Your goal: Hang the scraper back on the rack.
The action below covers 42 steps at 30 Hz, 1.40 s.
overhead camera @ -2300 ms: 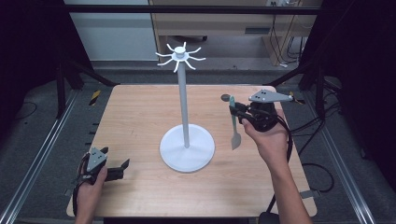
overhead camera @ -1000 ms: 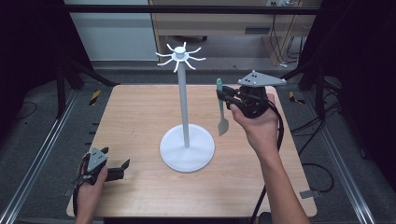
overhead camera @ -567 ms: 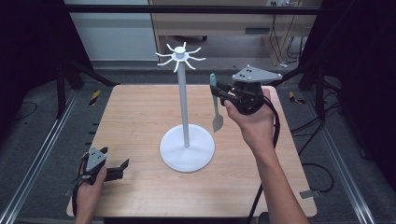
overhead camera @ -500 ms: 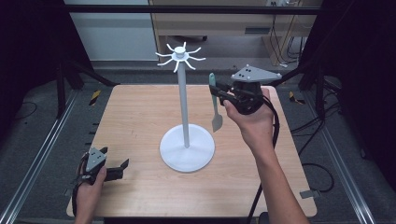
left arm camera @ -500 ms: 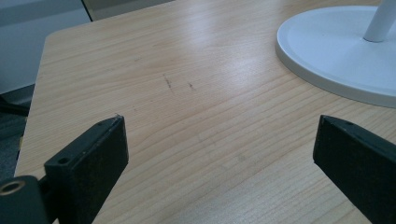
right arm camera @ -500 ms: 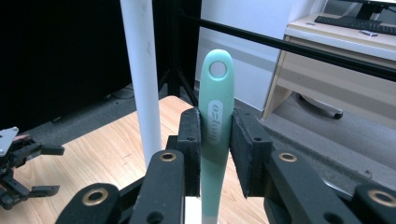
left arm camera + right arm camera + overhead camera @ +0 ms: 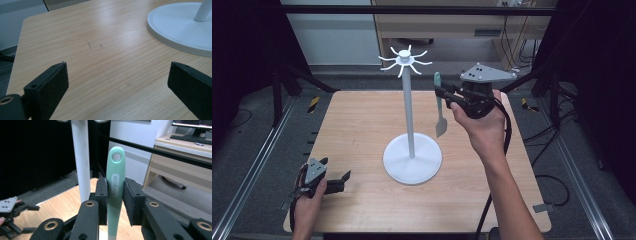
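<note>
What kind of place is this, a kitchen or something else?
Probably a lab or office test rig, not a kitchen: a bare wooden table inside a dark metal frame, with a desk, keyboard and monitor behind.

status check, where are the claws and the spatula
Right claw shut on green spatula, held upright beside the white stand, hooks above. Left claw open, low over the table. Nothing between.

The small spatula with a mint-green plastic handle and a pale grey blade point(image 7: 440, 106) hangs upright in the air, blade down, above the wooden table, just beside the pole of the white stand. Its handle point(image 7: 115, 192) has a round hanging hole at the top end and raised lettering below it.
</note>
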### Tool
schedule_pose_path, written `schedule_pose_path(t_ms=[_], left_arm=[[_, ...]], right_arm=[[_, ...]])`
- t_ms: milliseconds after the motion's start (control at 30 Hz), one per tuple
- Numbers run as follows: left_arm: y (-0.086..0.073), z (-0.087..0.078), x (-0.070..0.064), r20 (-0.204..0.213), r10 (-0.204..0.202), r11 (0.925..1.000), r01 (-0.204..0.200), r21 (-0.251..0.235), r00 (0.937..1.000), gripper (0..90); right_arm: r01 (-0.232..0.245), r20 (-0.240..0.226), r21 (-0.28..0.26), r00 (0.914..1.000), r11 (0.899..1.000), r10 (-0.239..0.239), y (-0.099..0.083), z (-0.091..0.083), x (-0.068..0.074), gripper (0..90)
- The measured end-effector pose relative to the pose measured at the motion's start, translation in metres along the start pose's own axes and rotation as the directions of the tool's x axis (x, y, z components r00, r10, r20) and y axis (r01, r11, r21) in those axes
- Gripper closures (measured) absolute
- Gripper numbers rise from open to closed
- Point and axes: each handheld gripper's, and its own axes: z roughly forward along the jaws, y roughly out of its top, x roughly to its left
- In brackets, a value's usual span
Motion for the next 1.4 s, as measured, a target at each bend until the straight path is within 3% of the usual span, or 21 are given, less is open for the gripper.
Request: schedule_pose_path(t_ms=[333, 700, 1000, 1400], left_arm=[[0.0, 0.001, -0.001, -0.001, 0.01, 0.9999, -0.01, 0.004, 1.0, 2.9], [0.0, 0.001, -0.002, 0.002, 0.01, 0.9999, -0.01, 0.003, 0.9999, 2.9], [0.0, 0.001, -0.001, 0.006, 0.006, 1.0, -0.006, 0.002, 1.0, 2.9], [0.0, 0.0, 0.0, 0.006, -0.001, 1.0, 0.001, -0.004, 1.0, 2.9]], right_arm=[[0.006, -0.021, -0.027, 0.9998, 1.0, -0.007, 0.003, -0.006, 0.01, 74.4], [0.018, -0.044, -0.057, 0.9988, 0.998, -0.021, 0.012, -0.013, 0.032, 74.4], [0.008, -0.049, -0.06, 0.9987, 0.998, -0.011, 0.017, -0.017, 0.035, 74.4], [0.017, -0.049, -0.038, 0.9986, 0.999, -0.019, 0.024, -0.01, 0.041, 74.3]])
